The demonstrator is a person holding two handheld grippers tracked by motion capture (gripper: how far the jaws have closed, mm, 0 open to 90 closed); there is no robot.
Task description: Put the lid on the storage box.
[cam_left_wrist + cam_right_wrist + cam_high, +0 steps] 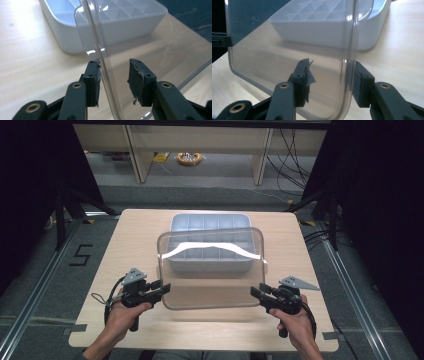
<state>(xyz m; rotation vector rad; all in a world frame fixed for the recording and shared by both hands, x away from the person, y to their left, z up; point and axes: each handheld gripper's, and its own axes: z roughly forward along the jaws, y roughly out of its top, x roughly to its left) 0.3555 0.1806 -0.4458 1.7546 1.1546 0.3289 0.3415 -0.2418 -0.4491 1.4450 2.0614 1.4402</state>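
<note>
On the table [125,320], the divided tray [210,222] sits toward the far edge, the clear lid [212,290] stands tilted before it, flanked by the left gripper [162,290] and the right gripper [256,292].

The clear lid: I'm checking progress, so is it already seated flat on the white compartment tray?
No, the clear lid is tilted, overlapping only the white tray's near part.

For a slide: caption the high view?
Two handheld grippers lift a clear lid before a compartmented white box.
</note>
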